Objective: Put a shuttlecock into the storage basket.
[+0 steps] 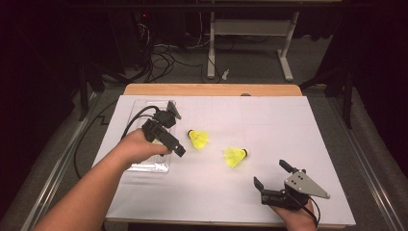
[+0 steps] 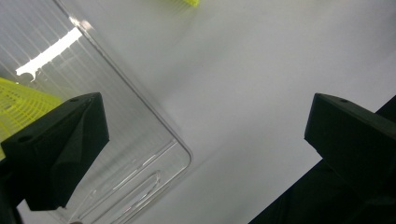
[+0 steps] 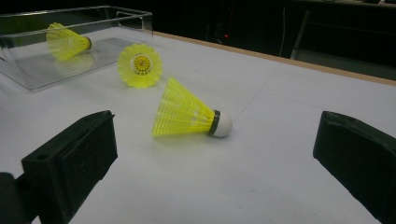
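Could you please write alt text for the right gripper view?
A yellow shuttlecock lies on its side on the white table ahead of the open right gripper. Behind it lie a second shuttlecock and a clear tray holding a third.

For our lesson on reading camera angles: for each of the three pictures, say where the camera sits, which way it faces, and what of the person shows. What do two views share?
High view: above the person's side, looking forward and down on the table; both forearms, left gripper, right gripper.
Left gripper view: looks steeply down between its open jaws onto the clear tray.
Right gripper view: low, looking across the table at the nearest shuttlecock.
Shared: both gripper views show the tray and a shuttlecock in it.
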Motion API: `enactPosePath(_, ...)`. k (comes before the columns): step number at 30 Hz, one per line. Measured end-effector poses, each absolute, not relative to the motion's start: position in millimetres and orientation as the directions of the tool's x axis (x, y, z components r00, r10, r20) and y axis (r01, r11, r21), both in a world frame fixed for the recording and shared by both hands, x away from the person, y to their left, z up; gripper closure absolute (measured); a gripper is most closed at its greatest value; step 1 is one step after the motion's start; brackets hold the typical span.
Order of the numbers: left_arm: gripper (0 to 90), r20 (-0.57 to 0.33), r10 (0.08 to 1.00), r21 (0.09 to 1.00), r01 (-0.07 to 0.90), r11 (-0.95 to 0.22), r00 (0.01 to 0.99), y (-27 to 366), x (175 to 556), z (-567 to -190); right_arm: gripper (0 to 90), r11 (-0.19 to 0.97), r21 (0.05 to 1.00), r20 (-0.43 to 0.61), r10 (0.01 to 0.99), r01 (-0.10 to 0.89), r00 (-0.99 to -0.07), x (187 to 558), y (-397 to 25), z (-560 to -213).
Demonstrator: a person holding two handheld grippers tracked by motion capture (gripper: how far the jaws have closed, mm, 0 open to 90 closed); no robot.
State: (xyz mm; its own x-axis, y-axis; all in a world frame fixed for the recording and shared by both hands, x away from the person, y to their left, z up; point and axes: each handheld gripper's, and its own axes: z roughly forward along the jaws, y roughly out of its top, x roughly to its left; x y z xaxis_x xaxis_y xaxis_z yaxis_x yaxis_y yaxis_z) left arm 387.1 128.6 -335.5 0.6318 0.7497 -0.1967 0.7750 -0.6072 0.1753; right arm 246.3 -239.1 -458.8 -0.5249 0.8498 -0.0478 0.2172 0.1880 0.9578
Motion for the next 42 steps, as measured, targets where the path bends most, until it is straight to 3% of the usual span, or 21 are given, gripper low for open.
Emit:
enactPosePath(21,1.2,-0.21,0.728,0.193,0.758,-0.623,0.653,110,397,-337,0.1,0.199,0.956,-0.057,0.846,0.214,-0.531,249,-237,-459)
enactPosePath(42,2.3,-0.183,0.756,0.15,0.778,-0.611,0.629,81,426,-359,0.1,0.177,0.961,-0.037,0.843,0.212,-0.536,248,-239,-458)
